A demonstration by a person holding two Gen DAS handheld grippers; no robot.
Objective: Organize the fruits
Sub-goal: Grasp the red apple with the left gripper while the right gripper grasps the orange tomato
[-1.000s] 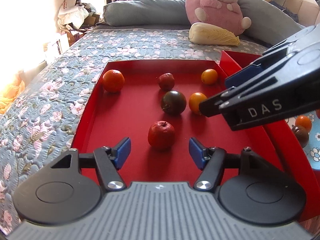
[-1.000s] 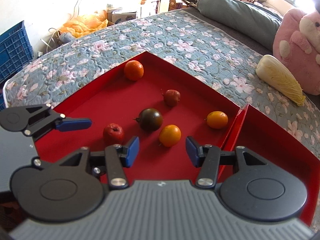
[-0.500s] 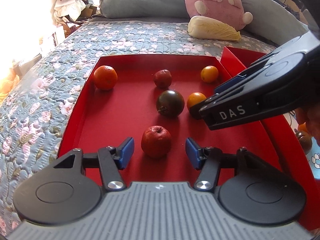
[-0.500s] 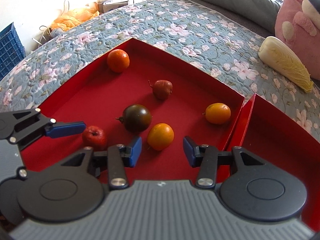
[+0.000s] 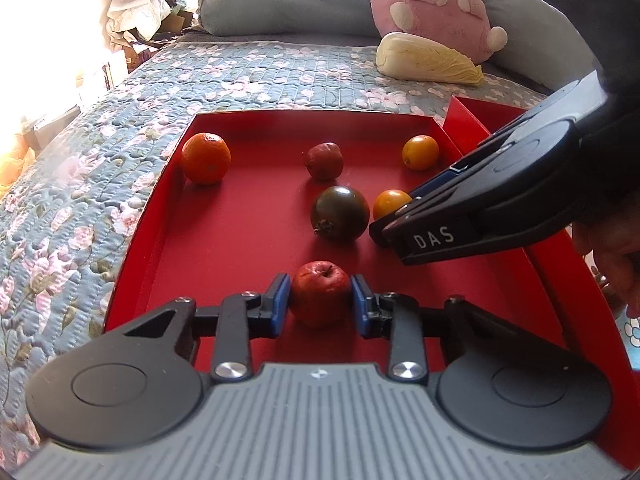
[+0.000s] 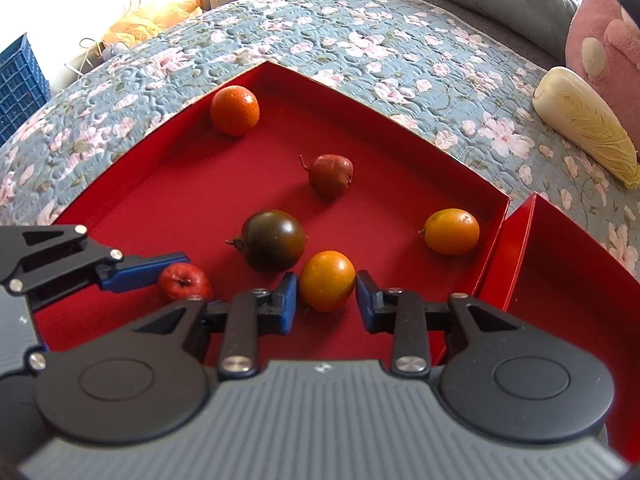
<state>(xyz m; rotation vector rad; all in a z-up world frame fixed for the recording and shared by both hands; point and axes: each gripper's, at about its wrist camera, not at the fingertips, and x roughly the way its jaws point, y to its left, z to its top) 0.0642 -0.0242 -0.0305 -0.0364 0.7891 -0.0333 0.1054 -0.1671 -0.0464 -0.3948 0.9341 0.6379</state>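
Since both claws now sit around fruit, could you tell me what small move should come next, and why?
Probably close both claws. The left claw brackets the small red apple, pads at its sides; the right claw straddles the round orange fruit with slight gaps. Both fruits rest on the red cardboard tray.

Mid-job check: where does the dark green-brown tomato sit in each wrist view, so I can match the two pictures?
Left wrist view: the dark tomato lies right of centre in the red tray, just beyond the small red apple.
Right wrist view: the dark tomato lies left of centre, up-left of the right claw.
Shared landmark: the large orange in the tray's far corner.
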